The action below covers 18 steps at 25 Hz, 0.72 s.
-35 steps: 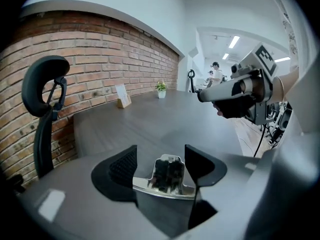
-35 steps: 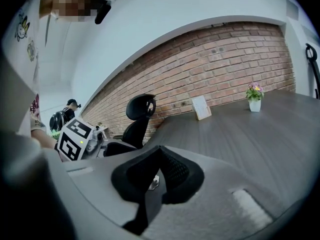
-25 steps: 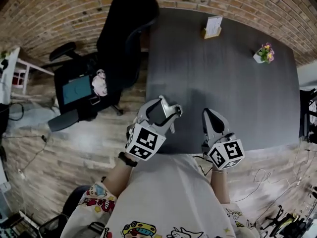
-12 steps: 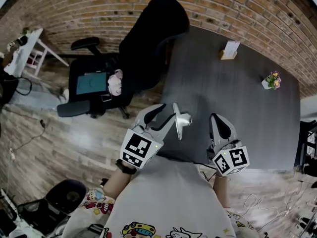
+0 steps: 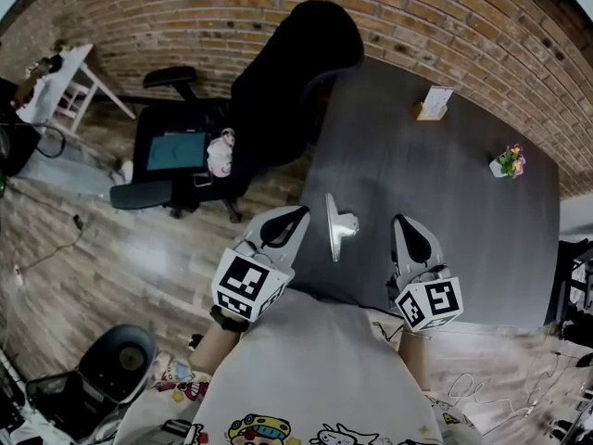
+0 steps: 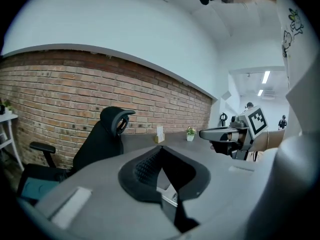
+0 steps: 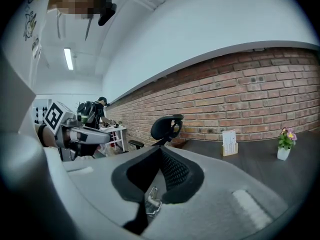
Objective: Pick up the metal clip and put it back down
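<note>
Only the head view shows the metal clip [image 5: 335, 226] at the table's [image 5: 445, 202] near edge. The left claw [image 5: 295, 215] has just closed, the right claw [image 5: 406, 224] is closed, and both are empty.

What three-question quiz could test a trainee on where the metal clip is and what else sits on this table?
1. True or false: the right tongs grip the metal clip.
2. Which sits farthest right on the table in the head view? A flower pot B card stand C metal clip
3. Are the right tongs open or shut?
Key: 1 false, the clip rests on the table, apart from them; 2 A, the card stand sits left of it; 3 shut.
</note>
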Motion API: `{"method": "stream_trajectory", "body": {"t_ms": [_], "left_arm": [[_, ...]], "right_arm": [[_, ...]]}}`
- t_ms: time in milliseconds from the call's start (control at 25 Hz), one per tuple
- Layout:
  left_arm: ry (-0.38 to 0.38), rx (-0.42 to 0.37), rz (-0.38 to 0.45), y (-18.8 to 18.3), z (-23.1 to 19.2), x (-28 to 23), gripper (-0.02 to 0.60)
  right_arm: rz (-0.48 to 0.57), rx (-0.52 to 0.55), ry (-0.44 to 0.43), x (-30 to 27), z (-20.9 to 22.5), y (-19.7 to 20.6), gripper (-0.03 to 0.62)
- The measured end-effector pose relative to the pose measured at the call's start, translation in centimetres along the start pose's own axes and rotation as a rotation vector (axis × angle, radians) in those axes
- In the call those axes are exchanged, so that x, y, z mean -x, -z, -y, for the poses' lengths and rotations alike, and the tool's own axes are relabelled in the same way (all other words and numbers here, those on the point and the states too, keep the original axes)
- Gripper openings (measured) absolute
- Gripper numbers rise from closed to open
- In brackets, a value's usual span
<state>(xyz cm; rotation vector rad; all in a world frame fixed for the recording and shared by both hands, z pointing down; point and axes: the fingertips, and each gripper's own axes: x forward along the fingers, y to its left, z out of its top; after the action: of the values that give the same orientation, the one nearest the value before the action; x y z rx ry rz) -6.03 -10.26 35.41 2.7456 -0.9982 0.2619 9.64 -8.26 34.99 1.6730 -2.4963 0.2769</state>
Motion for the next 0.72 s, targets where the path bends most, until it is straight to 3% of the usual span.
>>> {"method": "stream_trajectory", "body": {"t_ms": [360,720], "left_arm": [[-0.025,0.013,0.035,-0.35,-0.33,0.39,0.014],[-0.015,0.012,0.017,0.23,-0.02,0.06,0.014]], "right_arm": [[0.003,-0.002,0.026,0.89,0.62,0.19,0.000],[-0.004,-0.026,0.030,0.81,0.76,0.63,0.000]]}}
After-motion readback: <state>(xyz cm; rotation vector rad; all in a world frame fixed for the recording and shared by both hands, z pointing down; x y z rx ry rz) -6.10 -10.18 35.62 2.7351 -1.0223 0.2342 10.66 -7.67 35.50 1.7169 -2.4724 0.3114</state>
